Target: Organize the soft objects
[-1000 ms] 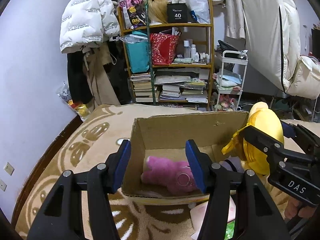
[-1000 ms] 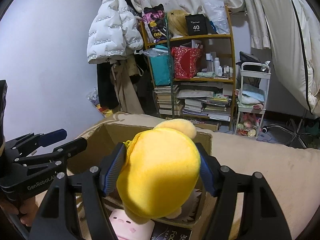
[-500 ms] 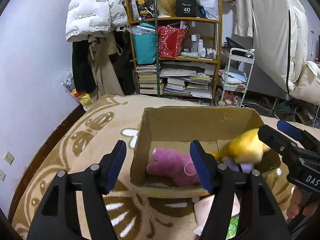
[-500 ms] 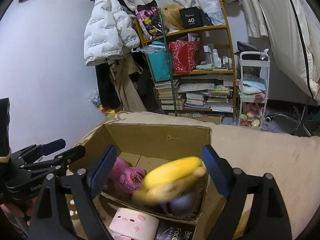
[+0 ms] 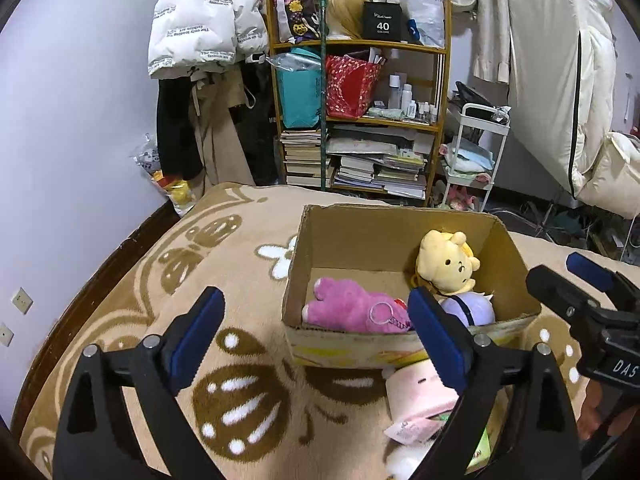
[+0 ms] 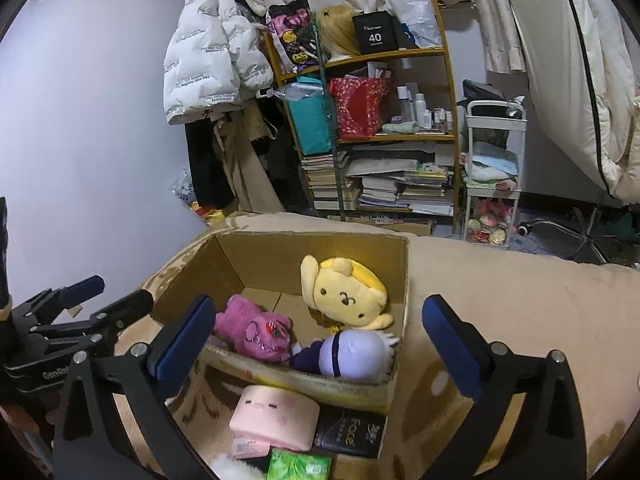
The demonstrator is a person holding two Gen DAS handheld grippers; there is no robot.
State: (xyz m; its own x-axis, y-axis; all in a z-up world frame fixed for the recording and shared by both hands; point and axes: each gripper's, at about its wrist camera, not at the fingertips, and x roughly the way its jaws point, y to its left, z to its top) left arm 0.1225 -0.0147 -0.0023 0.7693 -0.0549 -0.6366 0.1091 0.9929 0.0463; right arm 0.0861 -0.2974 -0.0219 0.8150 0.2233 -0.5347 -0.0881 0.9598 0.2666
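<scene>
An open cardboard box [image 5: 394, 236] [image 6: 400, 280] stands on a beige patterned blanket. Inside lie a yellow plush [image 5: 446, 262] [image 6: 348, 294], a pink plush [image 5: 354, 312] [image 6: 252, 328] and a lavender plush [image 5: 468, 310] [image 6: 356, 354]. A pink square plush [image 5: 418, 390] [image 6: 274, 418] lies on the blanket in front of the box. My left gripper [image 5: 316, 338] is open and empty, in front of the box's left corner. My right gripper [image 6: 316, 344] is open and empty, above the box's near edge.
A black packet [image 6: 350, 428] and a green packet [image 6: 300, 466] lie by the pink square plush. A cluttered wooden shelf [image 5: 360, 120], hanging coats [image 5: 204, 28] and a white trolley [image 5: 476, 152] stand behind the bed. The blanket [image 5: 224, 280] spreads to the left.
My right gripper opened and dropped the yellow plush into the box, where it now rests against the far right wall. Both grippers have pulled back from the box.
</scene>
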